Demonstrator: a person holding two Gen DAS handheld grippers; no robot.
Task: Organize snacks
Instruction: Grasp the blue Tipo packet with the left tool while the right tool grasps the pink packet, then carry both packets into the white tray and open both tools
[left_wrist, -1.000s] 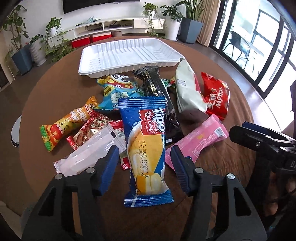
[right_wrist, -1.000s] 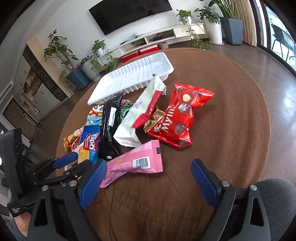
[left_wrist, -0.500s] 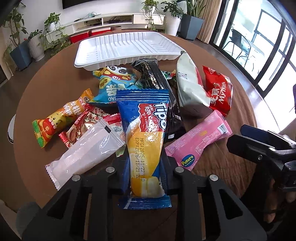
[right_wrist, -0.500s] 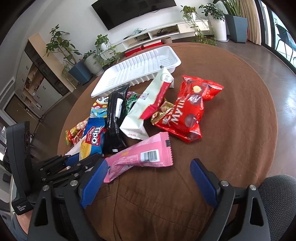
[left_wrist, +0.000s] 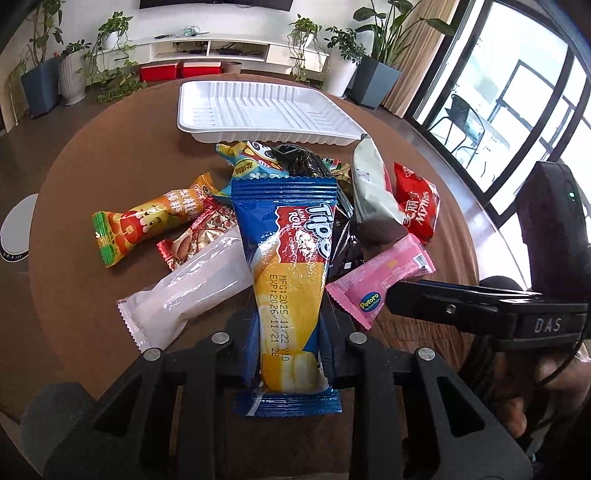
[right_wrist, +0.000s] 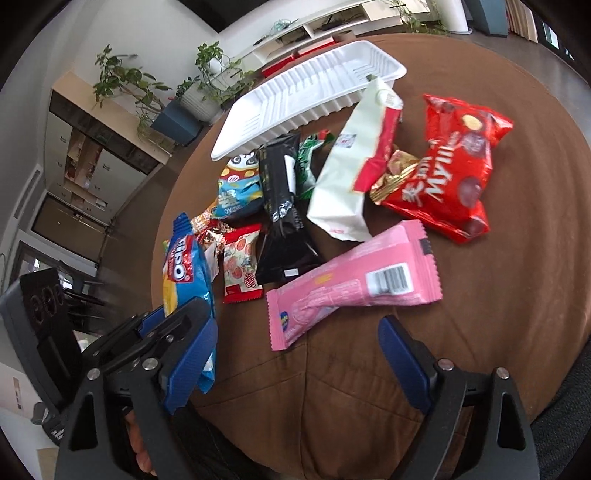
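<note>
A blue Tipo roll-cake packet (left_wrist: 288, 251) stands up off the pile, and my left gripper (left_wrist: 290, 354) is shut on its lower end. From the right wrist view the same packet (right_wrist: 184, 273) hangs at the left, in the left gripper (right_wrist: 173, 325). My right gripper (right_wrist: 297, 325) is wide, its jaws closing slightly. A pink Pororo packet (right_wrist: 354, 284) lies on the brown table just ahead of its fingertips, and neither pad touches it. The white ribbed tray (left_wrist: 258, 136) sits empty at the far side of the table.
Around the pile lie an orange packet (left_wrist: 144, 221), a clear white packet (left_wrist: 195, 291), a black packet (right_wrist: 284, 206), a white-and-red bag (right_wrist: 347, 177) and a red Mylikes bag (right_wrist: 443, 184). The right gripper's body (left_wrist: 480, 306) crosses the left view's right side.
The left jaws have come together on the Tipo packet and raised its near end off the table. The right gripper has moved closer to the pink packet.
</note>
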